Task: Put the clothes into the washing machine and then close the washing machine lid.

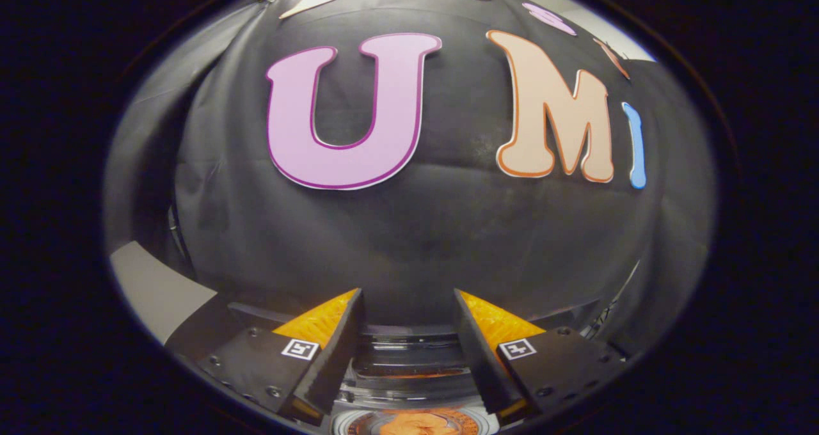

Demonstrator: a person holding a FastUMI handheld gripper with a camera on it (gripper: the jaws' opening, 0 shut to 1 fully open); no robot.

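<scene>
With its fingers spread and nothing between them, the hand-held gripper (407, 332) hangs above the washing machine (409, 364), pointed mostly at the booth's black cloth wall (409, 243). Just below the gap between the fingers lies the machine's clear, glossy lid (409, 358), and nearer still a round opening where something orange (419, 423), likely the clothes, seems to rest inside the drum. Whether the lid stands fully raised or partly lowered cannot be told from this angle. By that reading, the loading step looks done: the fingers carry no garment, and the orange cloth sits within the machine, not outside it. What remains, on this judgement, is closing the lid, which calls for the fingers to come onto its edge and bring it down. Beside the machine, to the gripper's left, a pale strip of surface (150, 288) shows under the wall.
</scene>
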